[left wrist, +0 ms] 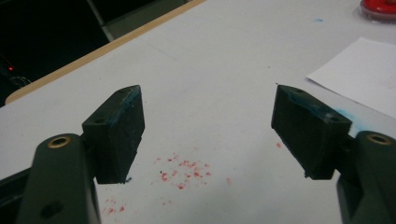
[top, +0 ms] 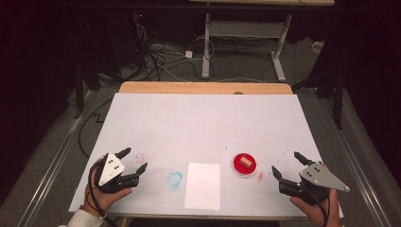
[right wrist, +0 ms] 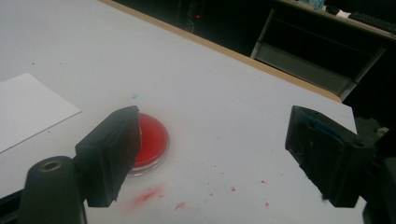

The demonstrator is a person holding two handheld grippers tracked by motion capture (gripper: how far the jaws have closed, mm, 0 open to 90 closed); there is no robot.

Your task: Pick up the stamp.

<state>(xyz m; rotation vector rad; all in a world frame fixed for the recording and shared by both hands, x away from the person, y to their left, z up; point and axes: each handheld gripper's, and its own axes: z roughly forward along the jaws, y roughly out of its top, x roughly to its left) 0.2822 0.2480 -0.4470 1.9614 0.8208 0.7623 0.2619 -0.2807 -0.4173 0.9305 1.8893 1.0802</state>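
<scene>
A round red ink pad (top: pixel 244 165) with a small wooden stamp block (top: pixel 245 162) on it sits right of a white sheet of paper (top: pixel 203 185). My left gripper (top: pixel 132 160) rests near the front left of the table, open and empty. In the left gripper view its jaws (left wrist: pixel 208 126) stand wide over red speckles. My right gripper (top: pixel 287 165) is at the front right, open and empty, a short way right of the pad. In the right gripper view the red ink pad (right wrist: pixel 152 138) lies partly behind the left jaw of the right gripper (right wrist: pixel 215 154).
A white cover lies on the table (top: pixel 203 123), with a wooden strip at its far edge (top: pixel 203 88). A blue smudge (top: pixel 174 179) sits left of the paper, and red stains (top: pixel 260 176) lie by the pad. Behind the table stand desk legs and cables (top: pixel 208 52).
</scene>
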